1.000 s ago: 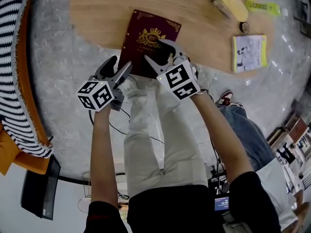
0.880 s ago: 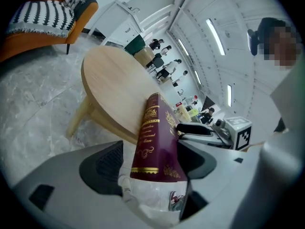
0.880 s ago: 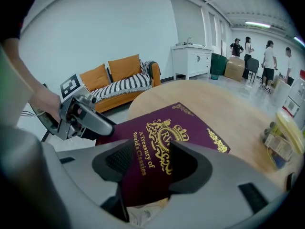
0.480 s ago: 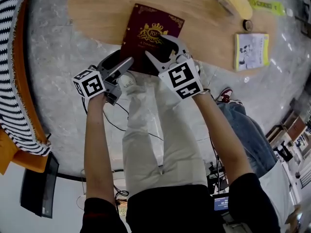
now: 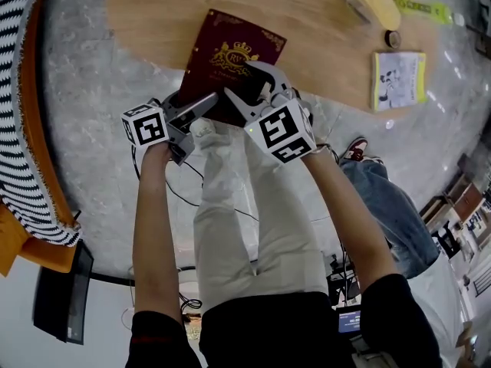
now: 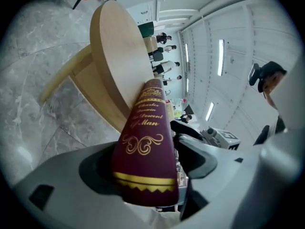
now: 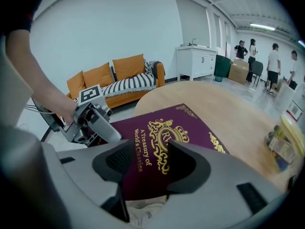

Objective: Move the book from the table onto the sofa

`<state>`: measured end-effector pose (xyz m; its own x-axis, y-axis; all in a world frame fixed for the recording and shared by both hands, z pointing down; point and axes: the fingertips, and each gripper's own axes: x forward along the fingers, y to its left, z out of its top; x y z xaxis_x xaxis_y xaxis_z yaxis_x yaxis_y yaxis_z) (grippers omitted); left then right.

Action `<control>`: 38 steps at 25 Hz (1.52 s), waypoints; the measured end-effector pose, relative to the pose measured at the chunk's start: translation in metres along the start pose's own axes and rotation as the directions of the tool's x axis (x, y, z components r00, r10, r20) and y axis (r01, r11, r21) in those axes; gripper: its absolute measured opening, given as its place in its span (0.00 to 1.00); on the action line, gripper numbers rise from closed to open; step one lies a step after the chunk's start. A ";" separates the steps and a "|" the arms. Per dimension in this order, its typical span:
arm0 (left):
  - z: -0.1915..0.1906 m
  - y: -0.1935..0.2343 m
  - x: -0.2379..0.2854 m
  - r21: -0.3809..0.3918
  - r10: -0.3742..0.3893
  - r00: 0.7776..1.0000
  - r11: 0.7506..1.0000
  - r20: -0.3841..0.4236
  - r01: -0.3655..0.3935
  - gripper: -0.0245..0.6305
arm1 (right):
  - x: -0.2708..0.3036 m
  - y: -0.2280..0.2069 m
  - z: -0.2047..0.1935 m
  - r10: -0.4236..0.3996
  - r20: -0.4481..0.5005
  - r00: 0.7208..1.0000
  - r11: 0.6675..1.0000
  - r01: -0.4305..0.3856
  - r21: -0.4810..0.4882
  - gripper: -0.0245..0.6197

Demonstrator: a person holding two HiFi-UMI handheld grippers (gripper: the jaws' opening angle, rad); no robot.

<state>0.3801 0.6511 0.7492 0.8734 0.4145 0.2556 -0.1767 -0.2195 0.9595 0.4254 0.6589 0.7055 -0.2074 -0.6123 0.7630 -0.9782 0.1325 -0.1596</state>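
Jaws on my left tongs (image 5: 198, 100) have just been opening to straddle, unclamped, the maroon gold-lettered hardcover book (image 5: 230, 48) overhanging the round wooden table's (image 5: 322, 21) near edge; right tongs (image 5: 242, 79) gape above its cover. Clamping looks next.

The book (image 5: 230, 60) lies at the near edge of the worktop (image 5: 322, 44), its near end jutting past that edge above the person's legs (image 5: 238, 228). A booklet (image 5: 397, 80) lies on the worktop well to the book's right. The sofa (image 5: 23, 129) stands off to the left, apart from the worktop.
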 end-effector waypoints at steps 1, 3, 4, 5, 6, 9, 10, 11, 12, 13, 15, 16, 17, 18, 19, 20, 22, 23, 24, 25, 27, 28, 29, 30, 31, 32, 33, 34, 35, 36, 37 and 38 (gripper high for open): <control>0.000 0.000 0.002 -0.004 -0.003 1.000 1.000 0.003 0.003 0.59 | 0.000 0.000 0.000 -0.003 0.001 1.000 1.000 0.003 0.002 0.40; 0.000 0.000 0.002 -0.004 -0.001 1.000 1.000 0.008 0.001 0.59 | 0.000 0.000 -0.001 -0.009 0.002 1.000 1.000 0.009 0.005 0.40; 0.000 0.000 0.002 -0.004 -0.001 1.000 1.000 0.010 0.001 0.59 | 0.000 0.000 -0.001 -0.011 0.003 1.000 1.000 0.011 0.007 0.40; 0.000 -0.001 0.001 -0.006 -0.005 1.000 1.000 0.011 0.005 0.59 | 0.000 0.000 0.000 -0.012 0.004 1.000 1.000 0.012 0.011 0.40; 0.000 -0.001 0.000 -0.010 -0.009 1.000 1.000 0.012 0.009 0.57 | 0.000 0.000 0.000 -0.013 0.005 1.000 1.000 0.013 0.017 0.40; 0.001 -0.001 0.000 -0.025 -0.019 1.000 0.999 0.013 0.019 0.50 | 0.000 -0.001 0.000 -0.021 0.006 1.000 0.999 0.021 0.025 0.39; 0.001 -0.001 0.000 -0.029 -0.021 1.000 0.999 0.013 0.022 0.49 | 0.000 -0.002 -0.001 -0.024 0.005 1.000 0.999 0.023 0.024 0.39; 0.001 -0.002 0.001 -0.032 -0.024 1.000 0.999 0.014 0.024 0.49 | 0.000 -0.002 -0.001 -0.025 0.004 1.000 0.999 0.025 0.025 0.39; 0.000 -0.003 0.001 -0.035 -0.027 0.999 0.999 0.017 0.027 0.48 | 0.000 -0.003 -0.002 -0.026 0.003 1.000 0.999 0.026 0.027 0.39; 0.000 -0.004 0.001 -0.036 -0.030 0.999 0.999 0.022 0.030 0.46 | -0.001 -0.004 -0.002 -0.026 0.003 1.000 0.999 0.026 0.028 0.39; -0.001 -0.008 0.001 -0.034 -0.033 0.999 0.999 0.030 0.034 0.44 | -0.002 -0.004 -0.003 -0.026 -0.001 1.000 0.999 0.026 0.022 0.39; -0.001 -0.010 0.000 -0.032 -0.032 0.999 0.999 0.033 0.033 0.43 | -0.002 -0.004 -0.003 -0.026 -0.004 1.000 0.999 0.026 0.019 0.39; -0.001 -0.012 0.000 -0.029 -0.029 0.999 0.999 0.036 0.030 0.42 | -0.004 -0.003 -0.004 -0.027 -0.009 1.000 0.999 0.027 0.018 0.39; -0.002 -0.014 -0.001 -0.026 -0.024 0.999 0.999 0.039 0.025 0.42 | -0.005 -0.003 -0.004 -0.027 -0.015 1.000 0.999 0.028 0.019 0.39; -0.003 -0.017 -0.002 -0.025 -0.017 0.999 1.000 0.042 0.018 0.41 | -0.007 -0.003 -0.004 -0.026 -0.021 0.999 0.999 0.027 0.021 0.39; -0.003 -0.019 -0.003 -0.025 -0.008 0.999 1.000 0.045 0.009 0.41 | -0.008 -0.002 -0.003 -0.024 -0.024 0.999 0.999 0.024 0.025 0.39; -0.004 -0.024 -0.004 -0.021 0.016 0.999 1.000 0.051 -0.015 0.41 | -0.010 -0.001 -0.001 -0.019 -0.028 0.999 0.999 0.020 0.039 0.39; -0.004 -0.026 -0.005 -0.019 0.029 0.998 0.999 0.055 -0.028 0.40 | -0.012 -0.001 0.000 -0.018 -0.031 0.999 0.999 0.020 0.048 0.39; -0.004 -0.029 -0.006 -0.019 0.042 0.997 0.999 0.059 -0.041 0.40 | -0.014 0.000 0.000 -0.018 -0.035 0.999 0.998 0.020 0.059 0.39; -0.005 -0.032 -0.008 -0.020 0.053 0.997 0.998 0.064 -0.052 0.40 | -0.016 0.002 0.001 -0.017 -0.039 0.999 0.997 0.020 0.072 0.38; -0.006 -0.038 -0.012 -0.019 0.070 0.995 0.997 0.074 -0.068 0.40 | -0.022 0.006 0.004 -0.017 -0.039 0.999 0.996 0.021 0.091 0.35; -0.006 -0.042 -0.014 -0.015 0.073 0.994 0.997 0.081 -0.072 0.40 | -0.025 0.008 0.007 -0.021 -0.034 0.999 0.995 0.024 0.094 0.33; -0.004 -0.047 -0.016 -0.008 0.076 0.993 0.997 0.091 -0.075 0.40 | -0.029 0.009 0.010 -0.026 -0.027 0.999 0.995 0.028 0.095 0.30; -0.002 -0.051 -0.019 0.001 0.081 0.992 0.997 0.102 -0.081 0.40 | -0.032 0.010 0.014 -0.029 -0.021 0.999 0.995 0.031 0.098 0.26; 0.001 -0.056 -0.023 0.014 0.089 0.990 0.996 0.113 -0.091 0.40 | -0.036 0.012 0.019 -0.030 -0.015 0.999 0.994 0.031 0.103 0.24; 0.005 -0.061 -0.029 0.028 0.101 0.987 0.994 0.124 -0.105 0.40 | -0.041 0.013 0.025 -0.031 -0.009 0.999 0.993 0.032 0.110 0.21; 0.010 -0.067 -0.036 0.043 0.114 0.984 0.992 0.137 -0.121 0.40 | -0.045 0.014 0.033 -0.033 -0.001 0.999 0.992 0.033 0.118 0.19; 0.017 -0.074 -0.044 0.060 0.127 0.980 0.989 0.152 -0.137 0.40 | -0.050 0.014 0.042 -0.037 0.007 0.999 0.992 0.036 0.123 0.17; 0.024 -0.081 -0.052 0.077 0.140 0.976 0.985 0.169 -0.155 0.40 | -0.055 0.014 0.053 -0.042 0.016 0.999 0.991 0.040 0.125 0.14; 0.032 -0.088 -0.061 0.096 0.155 0.970 0.980 0.186 -0.175 0.40 | -0.060 0.014 0.064 -0.046 0.024 0.999 0.992 0.043 0.123 0.13; 0.039 -0.096 -0.069 0.114 0.172 0.964 0.974 0.202 -0.197 0.40 | -0.066 0.014 0.074 -0.048 0.035 0.998 0.992 0.044 0.119 0.11; 0.044 -0.105 -0.076 0.133 0.191 0.957 0.966 0.219 -0.223 0.40 | -0.073 0.015 0.084 -0.049 0.048 0.998 0.993 0.043 0.114 0.09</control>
<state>0.3523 0.6034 0.6233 0.9014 0.1617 0.4016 -0.3049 -0.4213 0.8541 0.4251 0.6403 0.5953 -0.1594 -0.6548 0.7388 -0.9803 0.0164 -0.1970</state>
